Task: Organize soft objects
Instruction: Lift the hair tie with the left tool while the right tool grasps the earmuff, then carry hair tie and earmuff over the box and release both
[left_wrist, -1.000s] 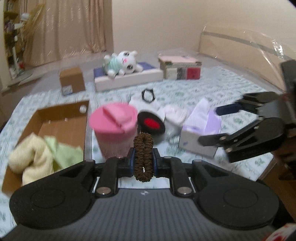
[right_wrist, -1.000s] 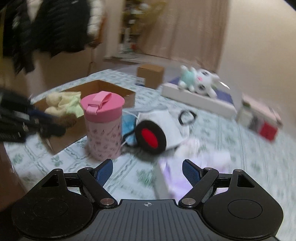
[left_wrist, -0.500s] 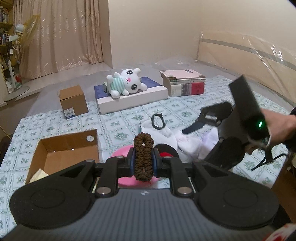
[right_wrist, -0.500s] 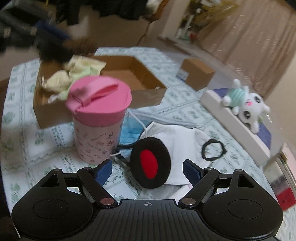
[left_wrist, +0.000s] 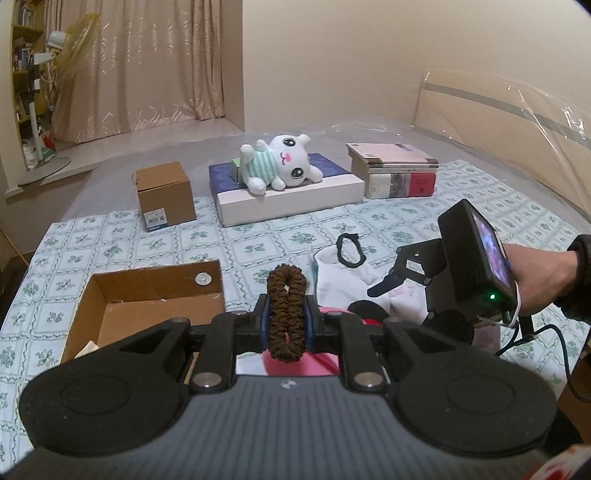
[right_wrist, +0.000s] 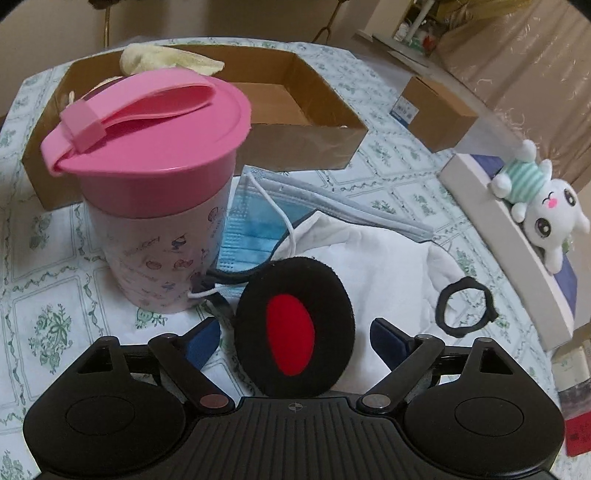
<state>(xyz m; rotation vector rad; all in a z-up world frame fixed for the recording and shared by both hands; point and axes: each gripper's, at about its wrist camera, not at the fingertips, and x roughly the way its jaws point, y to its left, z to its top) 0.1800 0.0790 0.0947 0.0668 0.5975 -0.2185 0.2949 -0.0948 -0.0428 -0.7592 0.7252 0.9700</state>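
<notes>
My left gripper (left_wrist: 286, 325) is shut on a brown scrunchie (left_wrist: 286, 312), held above the table near the open cardboard box (left_wrist: 147, 295). My right gripper (right_wrist: 295, 341) is open, its fingers on either side of a black ear muff with a red centre (right_wrist: 293, 328), not closed on it. The ear muff lies on white cloth (right_wrist: 388, 258) beside a blue face mask (right_wrist: 251, 225). A black hair tie (right_wrist: 465, 306) lies on the cloth. Yellow soft cloths (right_wrist: 166, 61) sit in the box (right_wrist: 306, 136). The right gripper shows in the left wrist view (left_wrist: 402, 280).
A pink-lidded cup (right_wrist: 155, 184) stands left of the ear muff, in front of the box. A plush rabbit (left_wrist: 280, 162) lies on a flat white box (left_wrist: 295, 195). A small closed carton (left_wrist: 164, 195) and stacked books (left_wrist: 395, 170) stand farther back.
My right gripper has moved down and forward until its open fingers straddle the ear muff. My left gripper has risen a little, still holding the scrunchie.
</notes>
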